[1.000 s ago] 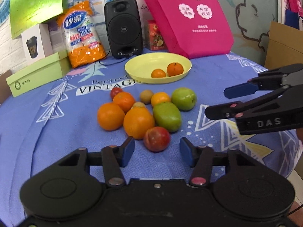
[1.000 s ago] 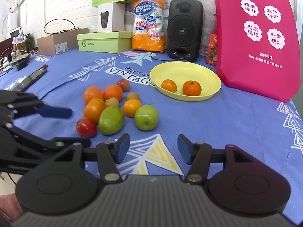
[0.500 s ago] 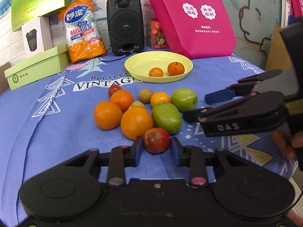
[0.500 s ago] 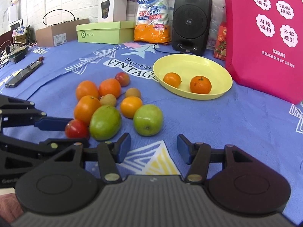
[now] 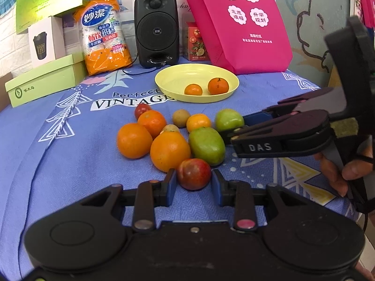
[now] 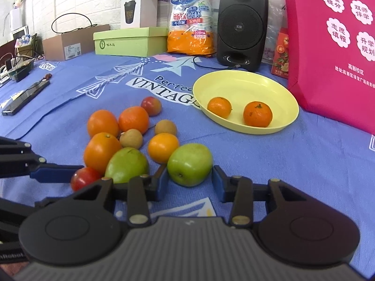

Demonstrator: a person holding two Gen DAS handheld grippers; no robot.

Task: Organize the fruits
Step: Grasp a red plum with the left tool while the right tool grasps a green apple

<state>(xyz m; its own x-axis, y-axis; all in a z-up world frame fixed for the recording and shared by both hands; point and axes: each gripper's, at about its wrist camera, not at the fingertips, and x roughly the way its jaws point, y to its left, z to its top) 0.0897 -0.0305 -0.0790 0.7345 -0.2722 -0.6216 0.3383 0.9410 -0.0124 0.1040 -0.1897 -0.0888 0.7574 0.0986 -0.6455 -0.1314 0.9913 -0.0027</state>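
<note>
Left wrist view: the left gripper (image 5: 194, 183) has its jaws clenched on the small round red fruit (image 5: 193, 173), which sits on the blue printed cloth of the table (image 5: 70, 164) at the near edge of the fruit pile.

Right wrist view: the right gripper (image 6: 189, 182) has been closing around the round green fruit (image 6: 189, 164) (left pad touching, right pad just beside it). Two small oranges (image 6: 257, 113) lie in the shallow yellow plastic plate (image 6: 246, 82).

Bright, even indoor light falls on the blue cloth (image 5: 58, 164), with only soft, short shadows under the fruit. Both views are sharp and colourful. Fisheye bending curves the far boxes and dark corners.
</note>
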